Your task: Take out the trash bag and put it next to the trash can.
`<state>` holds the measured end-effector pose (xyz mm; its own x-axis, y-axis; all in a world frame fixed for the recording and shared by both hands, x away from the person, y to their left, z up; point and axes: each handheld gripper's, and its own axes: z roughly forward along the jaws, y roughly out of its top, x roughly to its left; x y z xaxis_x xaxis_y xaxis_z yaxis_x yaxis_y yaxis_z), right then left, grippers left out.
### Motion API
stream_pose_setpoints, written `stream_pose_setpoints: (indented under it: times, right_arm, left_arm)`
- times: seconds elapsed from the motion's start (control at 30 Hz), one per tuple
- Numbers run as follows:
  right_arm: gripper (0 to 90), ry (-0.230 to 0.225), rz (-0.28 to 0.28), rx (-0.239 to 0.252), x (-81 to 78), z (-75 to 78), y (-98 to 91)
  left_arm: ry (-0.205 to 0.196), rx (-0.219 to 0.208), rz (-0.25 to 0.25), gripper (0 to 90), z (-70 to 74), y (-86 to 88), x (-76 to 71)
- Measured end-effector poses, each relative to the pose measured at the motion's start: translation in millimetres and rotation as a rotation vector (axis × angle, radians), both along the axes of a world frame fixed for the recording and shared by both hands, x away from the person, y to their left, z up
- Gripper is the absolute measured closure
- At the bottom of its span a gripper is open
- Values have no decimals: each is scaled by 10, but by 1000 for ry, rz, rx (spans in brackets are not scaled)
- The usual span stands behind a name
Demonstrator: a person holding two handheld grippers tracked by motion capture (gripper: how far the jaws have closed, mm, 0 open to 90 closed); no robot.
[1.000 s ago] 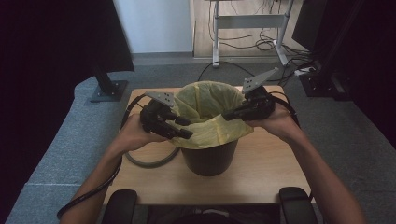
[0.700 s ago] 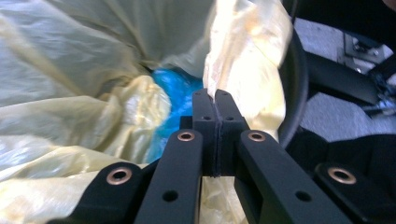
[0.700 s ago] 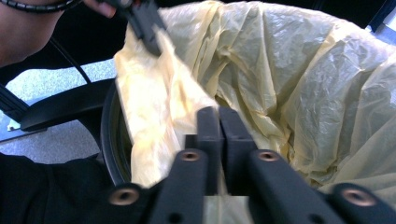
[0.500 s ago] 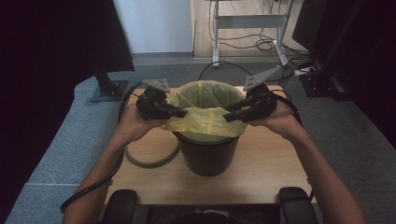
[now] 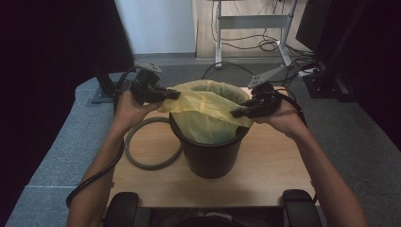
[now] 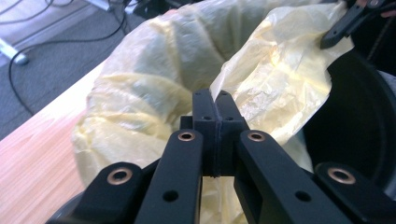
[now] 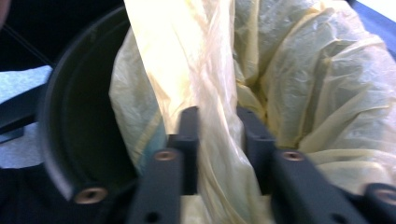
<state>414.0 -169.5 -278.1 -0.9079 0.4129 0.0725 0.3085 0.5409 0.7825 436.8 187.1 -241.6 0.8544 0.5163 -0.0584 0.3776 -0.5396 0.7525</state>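
A black bin [image 5: 210,151] stands near the middle of the wooden tabletop [image 5: 265,184], lined with a yellow bag [image 5: 208,106] whose rim is folded over the bin's far edge, from about 10 to 2 o'clock. The near side of the bag is off the rim and stretched flat across the opening between the two grippers.

The left gripper [image 5: 172,94] sits at about 10 o'clock from the bin, just above its rim. In the left gripper view its fingers [image 6: 205,116] are pressed fully together, pinching a thin fold of the yellow film at their tips.

The right gripper [image 5: 235,113] is at about 2 o'clock from the bin, at its right rim. In the right gripper view a bunched strip of the bag runs up between its fingers [image 7: 189,135]; the fingers have just been closing and stand apart with the film bunched in the gap, though whether they press on it I cannot tell.

A grey ring [image 5: 142,163] lies flat on the tabletop at about 9 o'clock from the bin, touching or nearly touching its base.
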Motion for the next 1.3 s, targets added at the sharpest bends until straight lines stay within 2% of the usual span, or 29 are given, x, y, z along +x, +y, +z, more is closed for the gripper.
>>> stream_pose_setpoints:
  times: [0.07,0.17,0.23,0.33,0.4,0.47,0.53,0.63,0.7,0.77,0.87,0.97,1.07,1.13,1.23,1.3]
  right_arm:
    - [826,-6,-9,-3,37,-4,5]
    - [859,-20,-37,-6,102,12,6]
    - [860,-28,-59,-7,152,30,4]
    - [858,-27,-76,-6,218,38,11]
    - [848,-30,-89,-16,255,26,12]
    - [821,-35,-104,-27,285,11,6]
    - [756,-49,-120,-41,306,0,-3]
    - [521,-83,-170,-49,342,-4,-20]
    - [347,-84,-210,-41,396,-25,-31]
    - [255,-80,-245,-58,456,-65,-32]
    - [221,-55,-288,-97,544,-144,-18]
    - [280,-33,-300,-117,631,-214,-5]
    - [501,-15,-272,-131,670,-251,12]
    - [626,-6,-264,-132,674,-252,24]
    - [699,-38,-277,-139,650,-210,43]
    - [754,-85,-280,-133,628,-151,45]
  left_arm:
    - [1,26,26,894,-10,6,53]
    - [10,44,51,894,-22,11,137]
    - [14,69,70,894,-43,-3,198]
    - [43,92,82,892,-108,-22,303]
    - [66,94,89,881,-172,-26,372]
    - [91,87,95,827,-233,-17,433]
    - [120,67,91,732,-284,0,486]
    - [161,40,86,600,-335,16,555]
    - [171,45,88,537,-367,0,588]
    - [182,47,78,510,-399,-25,616]
    - [199,67,81,503,-453,-76,659]
    - [211,77,79,527,-493,-118,690]
    - [201,85,64,626,-481,-160,674]
    - [174,105,75,675,-451,-191,649]
    - [122,102,97,730,-389,-210,613]
    - [89,90,103,776,-340,-213,584]
